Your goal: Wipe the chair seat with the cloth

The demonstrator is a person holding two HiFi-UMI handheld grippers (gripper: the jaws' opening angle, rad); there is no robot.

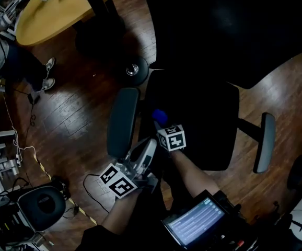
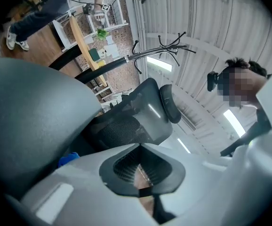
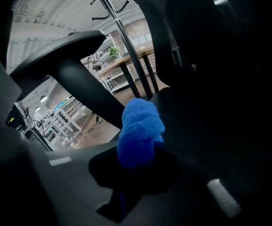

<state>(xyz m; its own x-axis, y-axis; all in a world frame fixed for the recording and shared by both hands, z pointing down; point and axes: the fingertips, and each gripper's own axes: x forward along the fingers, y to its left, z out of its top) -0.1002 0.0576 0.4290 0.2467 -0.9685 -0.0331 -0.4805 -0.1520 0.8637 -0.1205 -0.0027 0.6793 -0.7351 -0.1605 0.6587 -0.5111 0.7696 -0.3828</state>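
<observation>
Right gripper
- Clamped on the blue cloth, one dark jaw on each side.
- Cloth bunched into a thick roll, projecting straight ahead past the jaw tips.
- From the head view: cloth just ahead of the gripper tips, over the left edge of the black chair seat. Contact between cloth and seat not determinable.
- Ahead and to the right of the gripper: the dark backrest.
- Ahead and to the left, above the cloth: the grey left armrest, running alongside the seat.
- Far beyond, between armrest and backrest: a coat stand and a wooden worktop.

Left gripper
- Jaws pressed together at the tips, nothing held between them.
- Held just beside the right gripper, on its left and slightly nearer the person's body.
- Close against the near end of the left armrest, which fills the left half of the left gripper view.
- Cloth visible there only as a small blue patch left of the jaws, below the armrest.
- Ahead of the jaws: the mesh backrest with its headrest.

Surroundings
- Right armrest well apart from both grippers, across the seat.
- Dark wooden floor under the chair.
</observation>
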